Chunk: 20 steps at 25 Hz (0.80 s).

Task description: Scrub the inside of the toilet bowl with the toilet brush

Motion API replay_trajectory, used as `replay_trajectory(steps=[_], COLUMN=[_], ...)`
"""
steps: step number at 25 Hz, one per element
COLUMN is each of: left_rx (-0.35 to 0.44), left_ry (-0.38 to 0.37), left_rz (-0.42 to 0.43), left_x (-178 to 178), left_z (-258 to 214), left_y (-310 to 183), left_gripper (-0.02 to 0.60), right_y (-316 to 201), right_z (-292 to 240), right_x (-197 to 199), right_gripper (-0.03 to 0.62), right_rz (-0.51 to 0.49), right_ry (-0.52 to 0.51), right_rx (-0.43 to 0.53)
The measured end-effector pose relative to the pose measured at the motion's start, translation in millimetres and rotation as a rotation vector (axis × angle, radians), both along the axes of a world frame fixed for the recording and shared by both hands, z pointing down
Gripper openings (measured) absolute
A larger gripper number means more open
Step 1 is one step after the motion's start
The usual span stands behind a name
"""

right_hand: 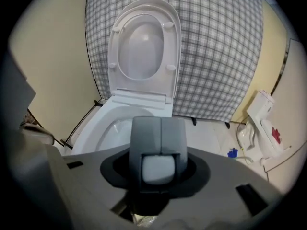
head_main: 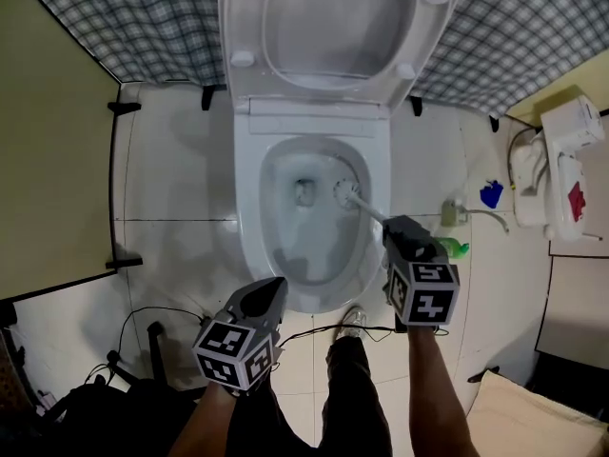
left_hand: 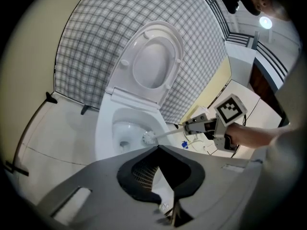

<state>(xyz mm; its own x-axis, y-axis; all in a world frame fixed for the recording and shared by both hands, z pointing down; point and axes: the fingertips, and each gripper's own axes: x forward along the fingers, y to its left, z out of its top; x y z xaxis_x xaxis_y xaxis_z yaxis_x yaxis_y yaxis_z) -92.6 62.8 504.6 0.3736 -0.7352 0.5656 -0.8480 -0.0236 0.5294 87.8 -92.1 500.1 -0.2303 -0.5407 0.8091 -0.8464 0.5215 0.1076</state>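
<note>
Bristles of the toilet brush (head_main: 348, 196) are sitting inside the toilet bowl (head_main: 249, 219); we are clamping its handle with the right gripper (head_main: 400, 232) (left gripper (head_main: 271, 289) closed, empty).

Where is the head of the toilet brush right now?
In the head view, the brush head sits inside the toilet bowl, on its right side beside the drain, with the handle clamped by the right gripper.

White tiled floor (head_main: 181, 179), toilet (head_main: 249, 208) standing on it, black cables (head_main: 143, 317) front-left of toilet, shoe (head_main: 353, 322) just in front of toilet, blue object (head_main: 491, 194) and green object (head_main: 455, 248) right of toilet
</note>
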Motion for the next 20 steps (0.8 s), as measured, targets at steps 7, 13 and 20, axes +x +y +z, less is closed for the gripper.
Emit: replay_trajectory(steps=[7,13,20], left_rx=[-0.011,0.006,0.049], left_ry=[-0.004,0.007,0.004], left_rz=[0.008,0.028,0.049], left_x=[1.9,8.4,12.6], left_z=[5.4,-3.8,-16.5], left_y=[-1.4,-5.6,-15.2], left_gripper=[0.008,0.008,0.008], right_y=[-39.6,6.5,97.8], right_z=[0.0,5.3,1.8], right_x=[-25.9,-1.5,6.0], right_gripper=[0.172,0.172,0.172], right_rz=[-0.024,0.029,0.002], right_ry=[-0.004,0.036,0.054], right_rx=[0.022,-0.052,-0.153])
